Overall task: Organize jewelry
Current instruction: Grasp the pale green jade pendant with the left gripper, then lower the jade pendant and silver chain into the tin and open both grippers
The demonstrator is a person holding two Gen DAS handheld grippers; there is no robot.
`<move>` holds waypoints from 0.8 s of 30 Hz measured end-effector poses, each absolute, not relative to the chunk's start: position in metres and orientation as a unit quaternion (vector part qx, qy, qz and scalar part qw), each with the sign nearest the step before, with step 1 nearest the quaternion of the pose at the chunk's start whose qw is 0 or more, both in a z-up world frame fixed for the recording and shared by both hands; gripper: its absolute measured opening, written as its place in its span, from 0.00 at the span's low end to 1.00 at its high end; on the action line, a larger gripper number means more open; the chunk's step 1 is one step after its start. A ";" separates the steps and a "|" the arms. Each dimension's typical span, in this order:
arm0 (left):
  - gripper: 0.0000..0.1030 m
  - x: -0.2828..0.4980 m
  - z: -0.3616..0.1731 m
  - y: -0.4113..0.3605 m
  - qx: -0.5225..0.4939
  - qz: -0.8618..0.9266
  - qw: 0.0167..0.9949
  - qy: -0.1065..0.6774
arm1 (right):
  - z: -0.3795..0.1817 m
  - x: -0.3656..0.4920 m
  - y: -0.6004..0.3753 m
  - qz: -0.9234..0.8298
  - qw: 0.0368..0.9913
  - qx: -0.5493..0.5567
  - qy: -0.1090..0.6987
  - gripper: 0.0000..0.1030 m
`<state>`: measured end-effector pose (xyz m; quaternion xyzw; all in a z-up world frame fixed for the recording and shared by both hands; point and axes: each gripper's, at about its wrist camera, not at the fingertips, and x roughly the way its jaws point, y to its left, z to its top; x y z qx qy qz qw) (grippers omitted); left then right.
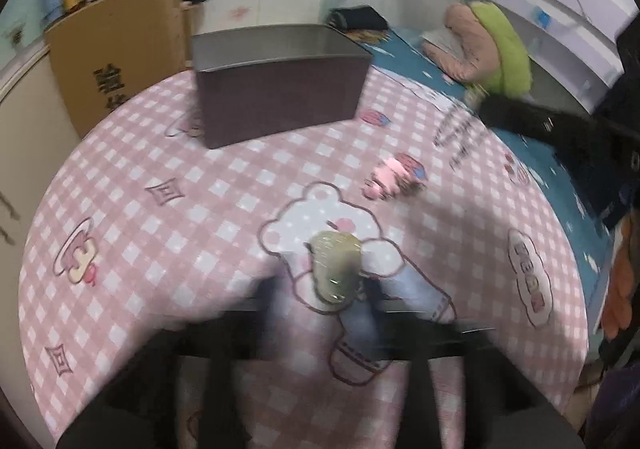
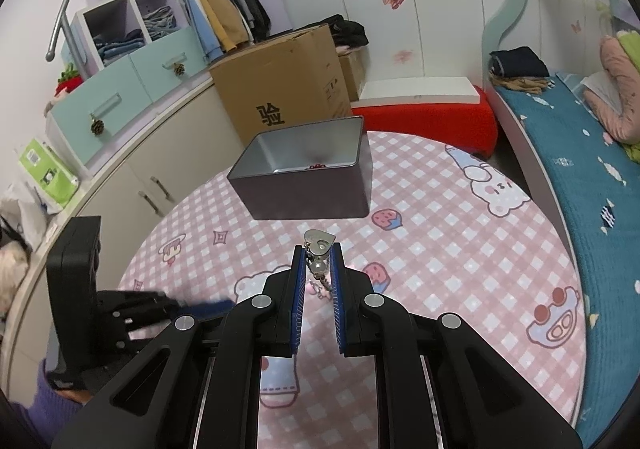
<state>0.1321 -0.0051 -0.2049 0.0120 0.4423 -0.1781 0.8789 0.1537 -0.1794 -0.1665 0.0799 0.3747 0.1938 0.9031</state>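
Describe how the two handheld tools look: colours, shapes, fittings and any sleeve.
The right tool is black plastic with angular linkage arms, round silver pivot bolts and ribbed blue pads. The left tool is matching black with a blue pad and a boxy body; a purple sleeve shows behind it.

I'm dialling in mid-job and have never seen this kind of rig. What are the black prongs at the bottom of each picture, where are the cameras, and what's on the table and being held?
No robot here: a person holds a two-finger gripper in each hand, with a fisheye camera on each looking along its fingers. In the right wrist view, the right gripper pinches a chain with a silver heart charm between its blue pads. The left gripper shows at its left edge.

The left wrist view is blurred; its fingers sit beside a pale green bangle, and I cannot tell whether they grip it. On the pink checked tablecloth stand an open tin box with something red inside, and a small pink piece.
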 end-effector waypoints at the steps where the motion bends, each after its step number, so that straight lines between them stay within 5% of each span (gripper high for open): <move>1: 0.67 0.130 -0.205 -0.003 0.008 -0.175 0.883 0.436 | -0.168 0.154 -0.179 0.194 0.903 0.080 0.376 0.13; 6: 0.63 0.129 -0.214 -0.016 0.043 -0.173 0.877 0.447 | -0.171 0.153 -0.179 0.193 0.901 0.083 0.379 0.13; 9: 0.48 0.129 -0.219 -0.026 0.082 -0.163 0.880 0.439 | -0.171 0.152 -0.180 0.192 0.901 0.084 0.379 0.13; 11: 0.26 0.129 -0.217 -0.027 0.085 -0.163 0.881 0.435 | -0.171 0.153 -0.181 0.192 0.901 0.084 0.379 0.13; 24: 0.25 0.152 -0.160 -0.004 0.023 -0.188 0.903 0.386 | -0.152 0.174 -0.171 0.202 0.906 0.071 0.364 0.13</move>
